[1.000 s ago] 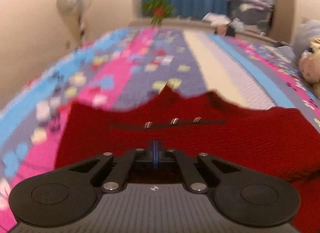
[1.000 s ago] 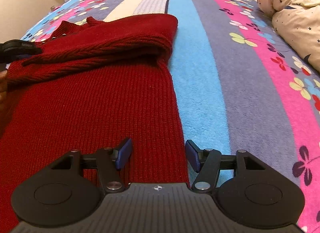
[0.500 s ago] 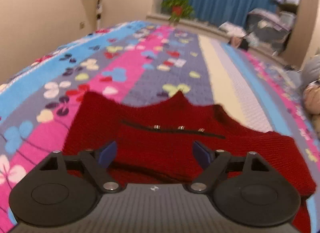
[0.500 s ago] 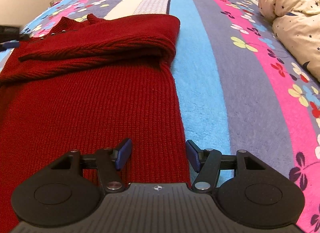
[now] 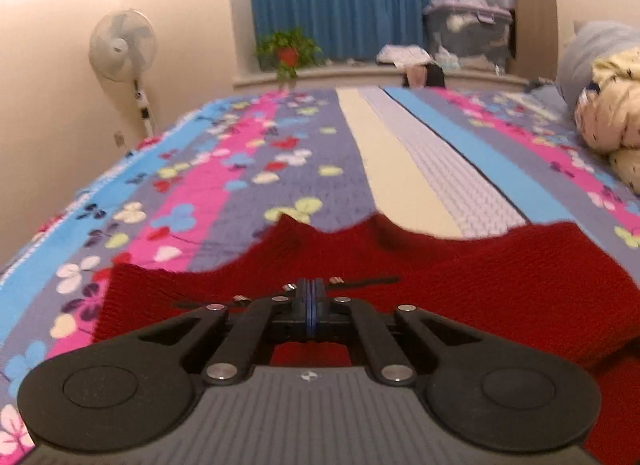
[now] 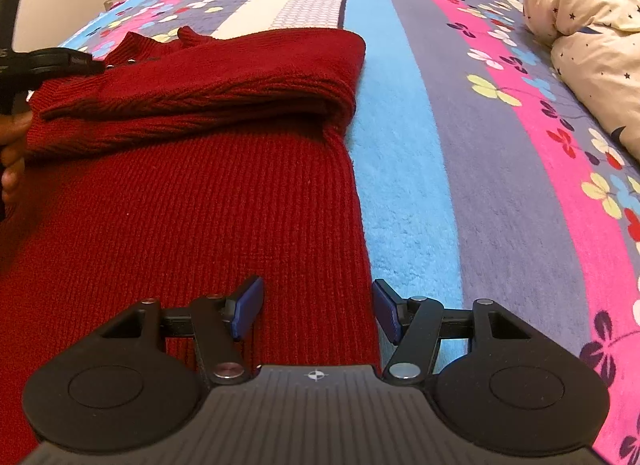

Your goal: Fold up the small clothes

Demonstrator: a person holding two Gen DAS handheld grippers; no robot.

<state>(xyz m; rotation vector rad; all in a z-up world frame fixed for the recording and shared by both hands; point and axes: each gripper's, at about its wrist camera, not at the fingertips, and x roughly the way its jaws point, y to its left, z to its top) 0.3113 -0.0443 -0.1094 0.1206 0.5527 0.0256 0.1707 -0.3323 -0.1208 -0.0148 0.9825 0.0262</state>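
The red sweater (image 6: 192, 193) lies on the striped bedspread (image 6: 460, 145). The right gripper (image 6: 316, 307) gapes over its side edge. The left gripper (image 5: 310, 307), spread half a second ago, is now pinched closed near the neckline; whether it holds fabric is unclear.

My right gripper (image 6: 316, 307) hangs over the near part of the sweater (image 6: 192, 225), astride its right edge. The sweater lies on the bed (image 6: 500, 185), toward the bed's left edge, with a sleeve (image 6: 208, 81) folded across its far part. My left gripper (image 5: 309, 305) sits at the sweater's (image 5: 500, 285) collar end, above the row of snaps (image 5: 288, 287). A duvet (image 6: 584, 33) is bunched along the bed's right edge. A fan (image 5: 122, 45) stands off the bed's far left corner, and a plant (image 5: 288, 51) sits on the ledge (image 5: 360, 77) beyond the far edge.
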